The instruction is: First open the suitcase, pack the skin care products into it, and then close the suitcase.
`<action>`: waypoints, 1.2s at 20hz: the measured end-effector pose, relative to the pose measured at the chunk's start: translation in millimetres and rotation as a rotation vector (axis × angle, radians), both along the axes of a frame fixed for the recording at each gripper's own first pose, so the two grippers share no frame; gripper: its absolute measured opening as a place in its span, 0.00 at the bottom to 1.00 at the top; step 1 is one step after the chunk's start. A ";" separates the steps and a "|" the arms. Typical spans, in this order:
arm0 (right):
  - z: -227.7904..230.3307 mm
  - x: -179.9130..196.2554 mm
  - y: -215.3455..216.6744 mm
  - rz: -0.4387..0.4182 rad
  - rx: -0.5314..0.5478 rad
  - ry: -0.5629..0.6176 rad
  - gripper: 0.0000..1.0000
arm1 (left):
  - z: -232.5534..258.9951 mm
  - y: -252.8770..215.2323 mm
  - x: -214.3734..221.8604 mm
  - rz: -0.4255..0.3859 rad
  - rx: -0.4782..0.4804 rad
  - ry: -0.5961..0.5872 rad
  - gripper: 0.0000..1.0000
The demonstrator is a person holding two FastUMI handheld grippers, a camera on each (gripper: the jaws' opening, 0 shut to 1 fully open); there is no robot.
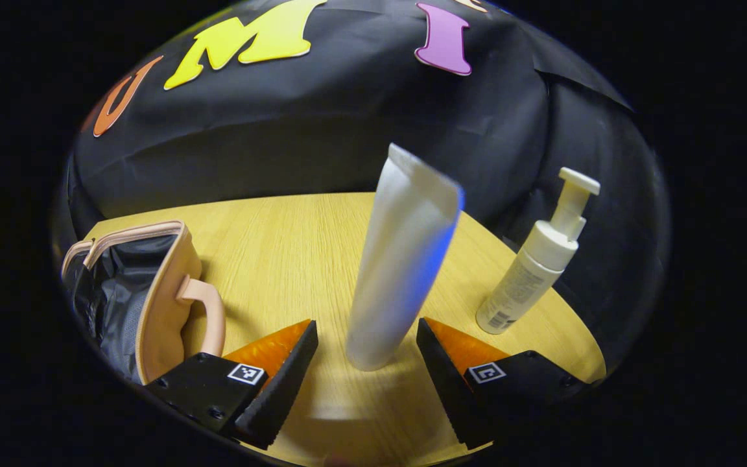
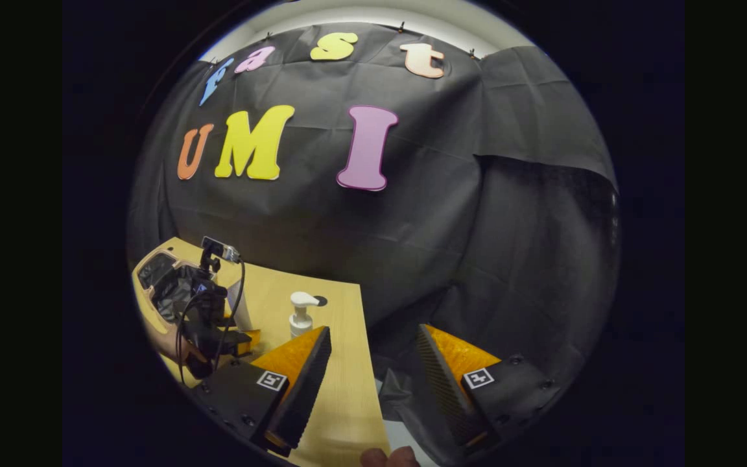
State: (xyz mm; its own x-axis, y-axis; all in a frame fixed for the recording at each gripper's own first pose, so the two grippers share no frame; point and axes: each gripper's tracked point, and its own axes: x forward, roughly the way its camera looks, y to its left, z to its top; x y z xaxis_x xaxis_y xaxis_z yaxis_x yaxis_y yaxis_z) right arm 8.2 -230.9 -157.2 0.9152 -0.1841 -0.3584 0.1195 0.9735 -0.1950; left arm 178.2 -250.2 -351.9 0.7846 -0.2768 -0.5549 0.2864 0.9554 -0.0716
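A white tube (image 1: 406, 253) stands on its cap on the wooden table (image 1: 283, 246), leaning slightly. My left gripper (image 1: 366, 324) is open around its base, with a gap on each side. To the right stands a white pump bottle (image 1: 539, 263). The peach suitcase (image 1: 163, 292) lies open at the left, showing its black lining. In the right gripper view, my right gripper (image 2: 373, 329) is open and holds nothing, hanging over the table's right edge. Farther left there, a hand holds the left gripper (image 2: 208, 318) beside the pump bottle (image 2: 300, 316) and the suitcase (image 2: 153, 272).
The table's right edge (image 2: 364, 363) runs just under my right gripper, with black cloth (image 2: 477, 272) beyond it. The suitcase's handle (image 1: 208, 311) sticks out toward my left gripper's left finger. Bare table lies between suitcase and tube.
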 end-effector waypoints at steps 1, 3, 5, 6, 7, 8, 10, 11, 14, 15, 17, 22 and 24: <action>-1.0 0.9 -0.2 0.001 0.001 0.003 0.80 | -1.4 0.4 1.4 0.001 0.004 0.005 0.95; -5.0 3.4 1.0 0.003 0.005 0.008 0.80 | -2.2 -2.1 6.0 -0.005 0.007 0.008 0.83; -14.3 6.9 3.5 0.013 0.016 0.013 0.80 | 0.3 -5.9 10.5 -0.024 0.001 0.003 0.72; -20.3 8.6 6.1 0.020 0.024 0.015 0.80 | 1.2 -8.8 13.6 -0.035 0.000 -0.009 0.72; -28.5 11.1 8.6 0.029 0.032 0.029 0.79 | 1.3 -9.8 13.1 -0.046 -0.005 -0.008 0.59; -40.1 13.7 11.8 0.041 0.037 0.042 0.79 | 1.3 -12.9 13.0 -0.063 -0.028 -0.006 0.50; -60.5 20.9 19.6 0.064 0.055 0.065 0.79 | 7.6 -9.8 10.0 -0.068 -0.028 -0.006 0.49; -71.4 23.0 24.6 0.073 0.062 0.077 0.80 | 17.7 -7.6 5.4 -0.072 -0.029 -0.012 0.48; -101.7 41.9 52.4 0.112 0.100 0.082 0.80 | 59.6 6.6 -19.7 -0.074 -0.053 -0.035 0.47; -111.4 49.7 64.0 0.128 0.115 0.083 0.80 | 73.2 14.0 -30.6 -0.071 -0.058 -0.038 0.47; -134.4 68.5 81.4 0.149 0.148 0.095 0.80 | 97.1 34.7 -52.8 -0.050 -0.065 -0.049 0.47; -185.0 110.6 100.4 0.137 0.184 0.153 0.80 | 136.9 122.1 -90.8 0.117 -0.079 -0.045 0.47; -203.1 117.4 96.0 0.112 0.179 0.182 0.80 | 145.8 159.0 -103.1 0.200 -0.101 -0.042 0.47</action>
